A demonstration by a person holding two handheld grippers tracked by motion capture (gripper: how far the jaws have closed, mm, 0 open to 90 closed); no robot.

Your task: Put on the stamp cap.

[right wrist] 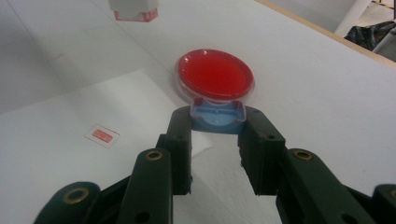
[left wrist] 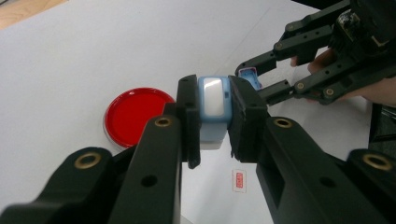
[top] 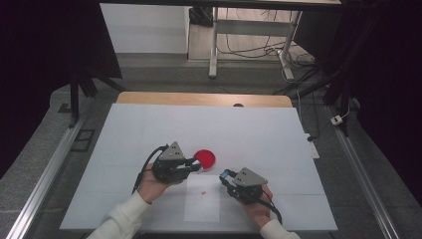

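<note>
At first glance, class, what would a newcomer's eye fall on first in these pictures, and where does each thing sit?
The red round dish stands out on the white table, just beyond the two grippers. The left gripper is clamped on a pale blue block held beside the dish. The right gripper pinches a small blue cap at its tips, and a small red-printed label lies on the paper sheet nearby.
</note>
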